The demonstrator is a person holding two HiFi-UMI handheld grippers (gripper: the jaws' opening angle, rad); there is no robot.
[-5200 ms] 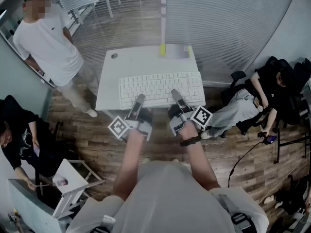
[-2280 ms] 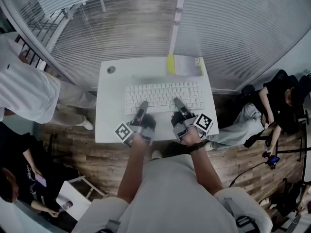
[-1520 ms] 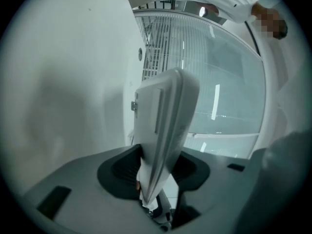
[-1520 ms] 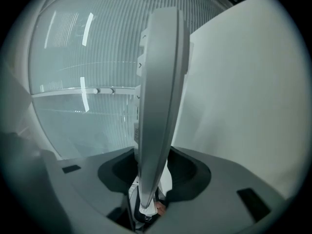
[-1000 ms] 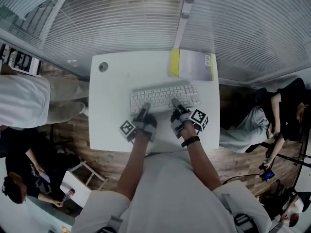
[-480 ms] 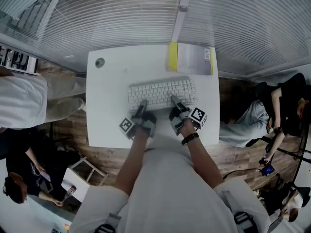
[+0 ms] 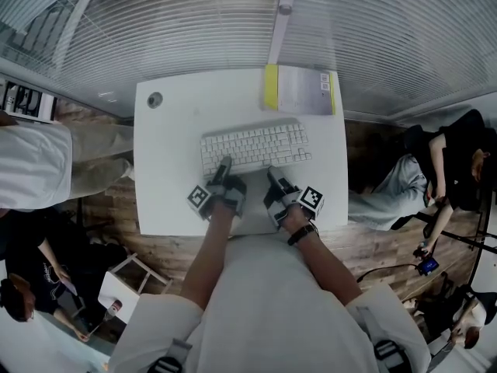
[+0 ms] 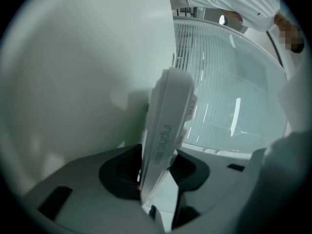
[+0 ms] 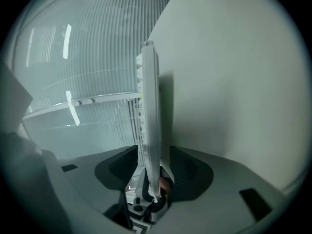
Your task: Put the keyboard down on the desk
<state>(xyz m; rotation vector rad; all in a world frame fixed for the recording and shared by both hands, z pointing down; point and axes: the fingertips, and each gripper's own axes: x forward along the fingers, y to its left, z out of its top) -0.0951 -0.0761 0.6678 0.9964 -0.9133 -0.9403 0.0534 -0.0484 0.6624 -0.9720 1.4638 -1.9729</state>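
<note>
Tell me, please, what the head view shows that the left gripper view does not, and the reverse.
Only the head view: the whole desk, a booklet at its far edge, a seated person to the right, and the right gripper, its jaws opening with the keyboard between them. Only the left gripper view: how the left gripper has its jaws pressed on the keyboard's edge, and print along that edge. Both: keyboard, desk, striped wall, a person in white.
</note>
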